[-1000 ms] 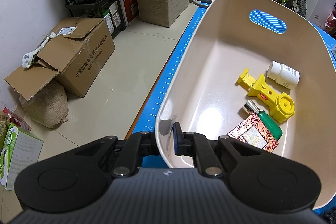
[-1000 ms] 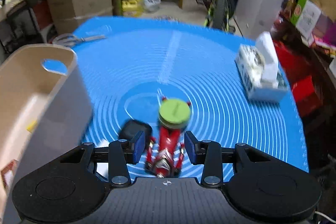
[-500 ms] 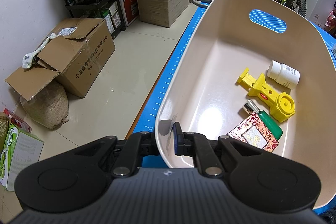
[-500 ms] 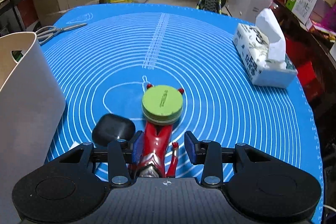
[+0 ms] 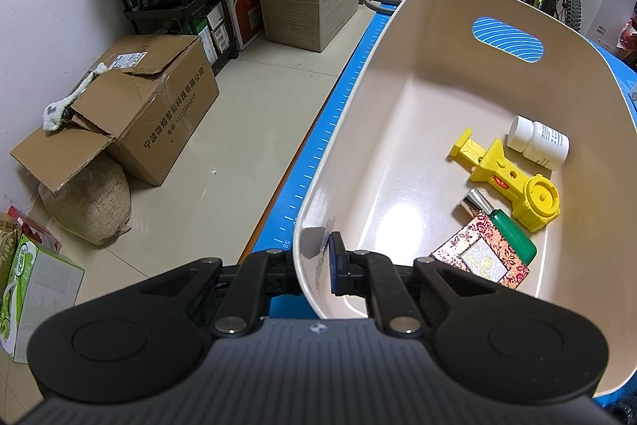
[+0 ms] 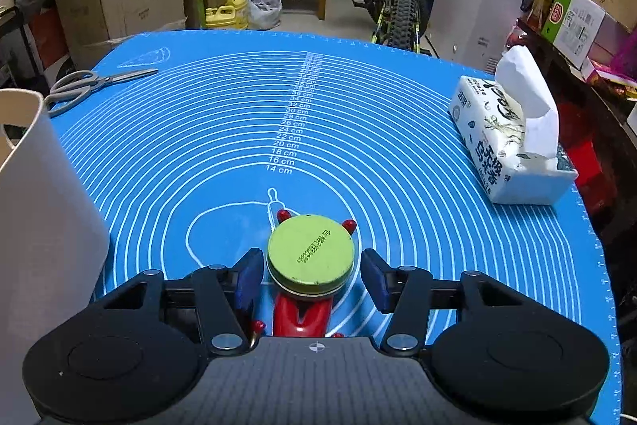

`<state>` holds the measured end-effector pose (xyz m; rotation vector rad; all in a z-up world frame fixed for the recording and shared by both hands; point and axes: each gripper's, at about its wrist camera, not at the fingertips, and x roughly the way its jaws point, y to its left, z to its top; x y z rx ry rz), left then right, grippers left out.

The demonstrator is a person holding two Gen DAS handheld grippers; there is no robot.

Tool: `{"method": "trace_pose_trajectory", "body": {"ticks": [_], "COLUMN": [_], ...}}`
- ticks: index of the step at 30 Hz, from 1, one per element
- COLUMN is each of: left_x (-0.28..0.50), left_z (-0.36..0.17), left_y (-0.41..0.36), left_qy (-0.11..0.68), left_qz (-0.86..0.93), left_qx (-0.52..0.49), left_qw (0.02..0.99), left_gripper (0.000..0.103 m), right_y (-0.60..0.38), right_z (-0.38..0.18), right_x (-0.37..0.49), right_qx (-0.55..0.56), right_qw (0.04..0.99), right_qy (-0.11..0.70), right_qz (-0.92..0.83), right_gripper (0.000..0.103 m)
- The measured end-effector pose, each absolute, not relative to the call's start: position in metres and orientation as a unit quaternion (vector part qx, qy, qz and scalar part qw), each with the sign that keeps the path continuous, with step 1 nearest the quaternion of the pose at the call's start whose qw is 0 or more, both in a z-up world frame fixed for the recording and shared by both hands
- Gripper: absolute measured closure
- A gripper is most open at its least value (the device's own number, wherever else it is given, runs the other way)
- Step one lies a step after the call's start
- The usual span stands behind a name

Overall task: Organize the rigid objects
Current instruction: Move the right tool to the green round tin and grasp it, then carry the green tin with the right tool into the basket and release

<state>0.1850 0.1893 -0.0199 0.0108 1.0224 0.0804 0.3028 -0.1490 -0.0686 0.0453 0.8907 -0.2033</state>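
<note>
The right gripper [image 6: 312, 279], fingers spread apart, straddles a green round tin [image 6: 311, 259] resting on a red toy [image 6: 301, 315] on the blue-matted surface [image 6: 358, 130] — apparently lined up to pinch the tin. It points forward and downward, low over the mat. The left gripper [image 5: 314, 263] is clenched on the near rim of the beige basket [image 5: 358, 130], seemingly steadying it — a yellow toy [image 5: 507, 178], white bottle [image 5: 537, 142], green bottle [image 5: 511, 236] and patterned box [image 5: 481, 257] already lie inside
</note>
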Motion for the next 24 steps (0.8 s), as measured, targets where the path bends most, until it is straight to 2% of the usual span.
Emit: {"method": "trace_pose_trajectory", "body": {"ticks": [4,12,24], "left_x": [0.185,0.186,0.185], "left_z": [-0.020,-0.020,-0.019], "left_y": [0.188,0.188,0.190], "left_qy": [0.489,0.489,0.489], "left_qz": [0.038,0.038,0.039], "left_qx": [0.005,0.005,0.004], "left_qw": [0.871,0.871,0.871], "left_gripper": [0.090,0.089,0.090], "right_y": [-0.152,-0.152,-0.116], "right_z": [-0.074,-0.061,0.004], "right_x": [0.305,0.286,0.252], "right_qx": [0.033,0.032,0.037], "right_qw": [0.897,0.913,0.936], "right_qy": [0.431,0.396,0.349], "right_qz": [-0.095,-0.090,-0.037], "right_gripper": [0.049,0.049,0.049]}}
